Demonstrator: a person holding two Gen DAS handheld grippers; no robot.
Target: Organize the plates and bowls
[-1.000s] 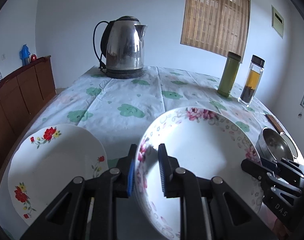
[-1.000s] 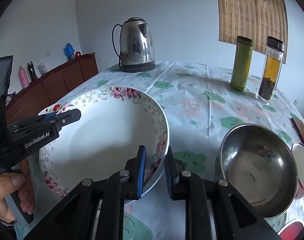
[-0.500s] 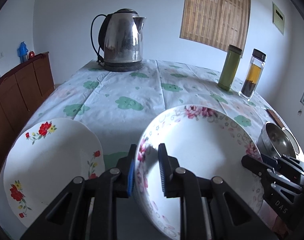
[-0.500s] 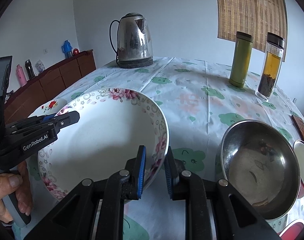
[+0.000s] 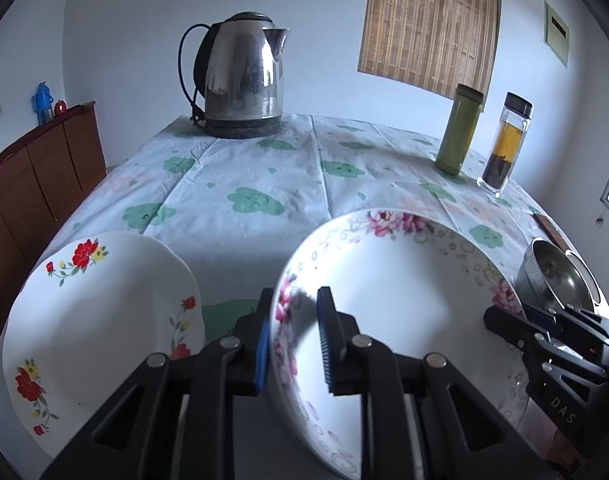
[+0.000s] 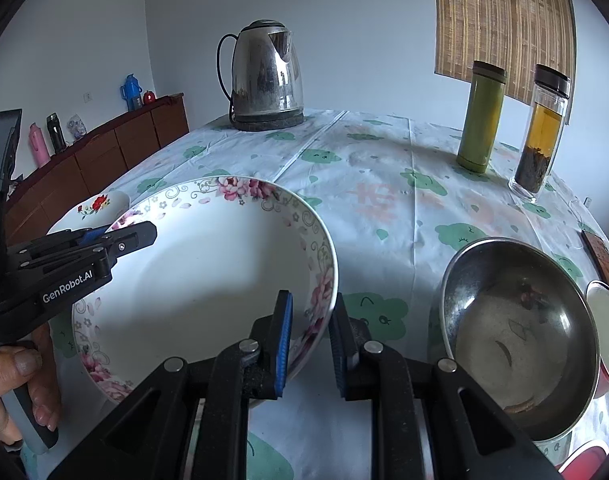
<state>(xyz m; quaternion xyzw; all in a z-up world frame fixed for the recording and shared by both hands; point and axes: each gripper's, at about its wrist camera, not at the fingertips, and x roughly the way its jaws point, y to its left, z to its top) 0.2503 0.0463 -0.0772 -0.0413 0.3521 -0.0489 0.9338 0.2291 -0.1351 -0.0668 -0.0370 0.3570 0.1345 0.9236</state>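
Two grippers, left gripper (image 5: pixel 292 334) and right gripper (image 6: pixel 310 342), clamp opposite rims of floral bowl (image 6: pixel 208 272).

On the table (image 5: pixel 264 168) we see the flowered bowl (image 5: pixel 392 300) nearest, a plate (image 5: pixel 96 312) to its left and a steel bowl (image 6: pixel 516 328) to its right. The kettle (image 5: pixel 240 76) stands at the far end, with a flask (image 5: pixel 458 130) and a tea bottle (image 5: pixel 504 146) far right.
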